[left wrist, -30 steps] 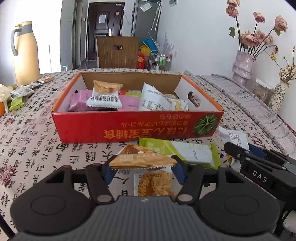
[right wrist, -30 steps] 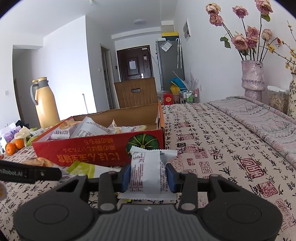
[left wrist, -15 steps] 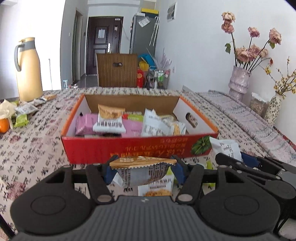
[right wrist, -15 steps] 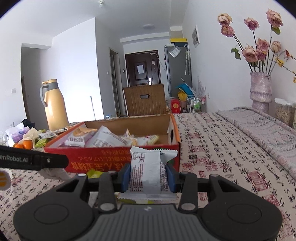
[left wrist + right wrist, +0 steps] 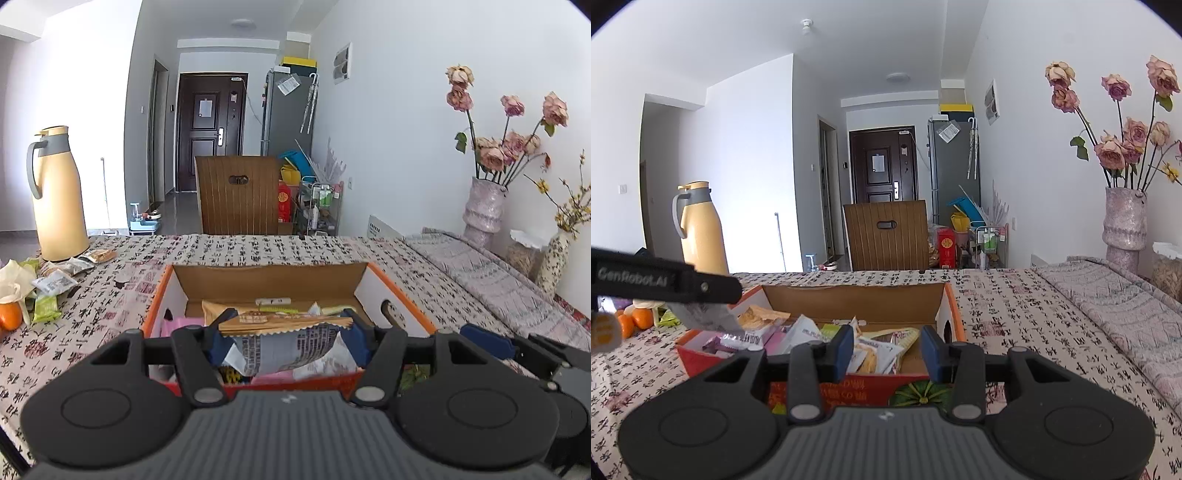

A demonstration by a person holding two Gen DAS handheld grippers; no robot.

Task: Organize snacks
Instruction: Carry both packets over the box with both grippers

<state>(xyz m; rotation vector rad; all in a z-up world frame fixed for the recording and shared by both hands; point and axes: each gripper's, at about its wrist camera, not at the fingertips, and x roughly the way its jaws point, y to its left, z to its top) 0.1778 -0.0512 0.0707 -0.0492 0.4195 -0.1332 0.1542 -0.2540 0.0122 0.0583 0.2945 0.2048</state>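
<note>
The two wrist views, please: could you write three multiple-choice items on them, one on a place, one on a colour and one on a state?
1. Where does the yellow flask stand?
A. on the table, left of the box
B. inside the box
C. on the floor by the door

2. What colour is the box's outer front?
A. blue
B. red
C. white

3. How is the left tool?
A. open and empty
B. shut on a snack packet
C. shut on an orange

Answers: 1 A, it stands on the patterned cloth to the left. 2 B, the right wrist view shows red card. 3 B, the packet is pinched between its blue pads.
</note>
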